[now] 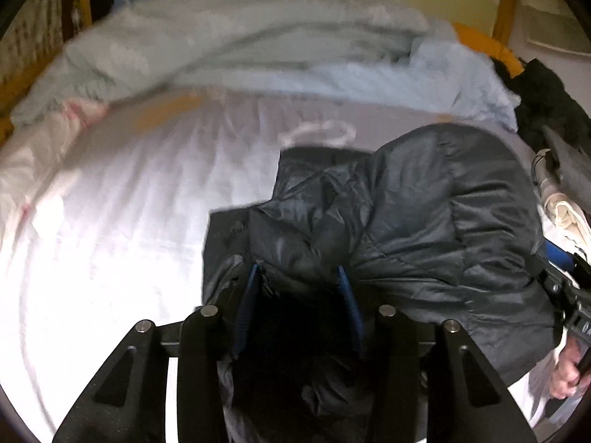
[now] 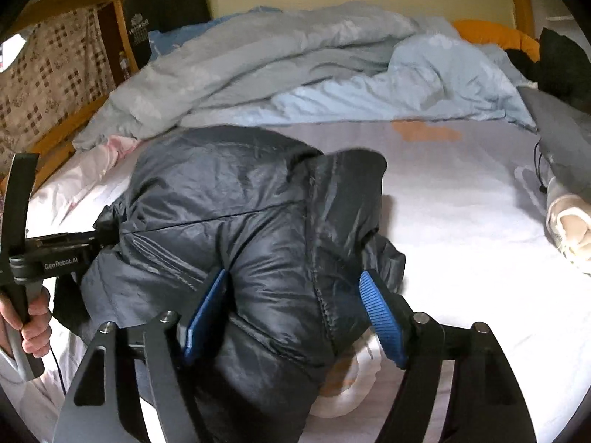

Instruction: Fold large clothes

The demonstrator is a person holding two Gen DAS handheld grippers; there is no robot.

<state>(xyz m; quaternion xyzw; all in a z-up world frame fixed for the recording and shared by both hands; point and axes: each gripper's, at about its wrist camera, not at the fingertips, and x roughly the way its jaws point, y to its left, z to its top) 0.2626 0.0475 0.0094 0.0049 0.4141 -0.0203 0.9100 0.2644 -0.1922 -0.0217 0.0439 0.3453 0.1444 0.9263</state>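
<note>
Across the top of your right wrist view a rumpled pale blue duvet (image 2: 295, 74) lies on the white bedsheet (image 2: 461, 221), with an orange cushion (image 2: 495, 35) upper right and a checked patterned cloth (image 2: 55, 85) upper left.

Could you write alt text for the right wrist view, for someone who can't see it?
A dark puffy jacket lies bunched on a white bedsheet, its near edge between the blue pads of the right tongs, the right-hand pad off the fabric. A rumpled pale blue duvet lies behind.
</note>
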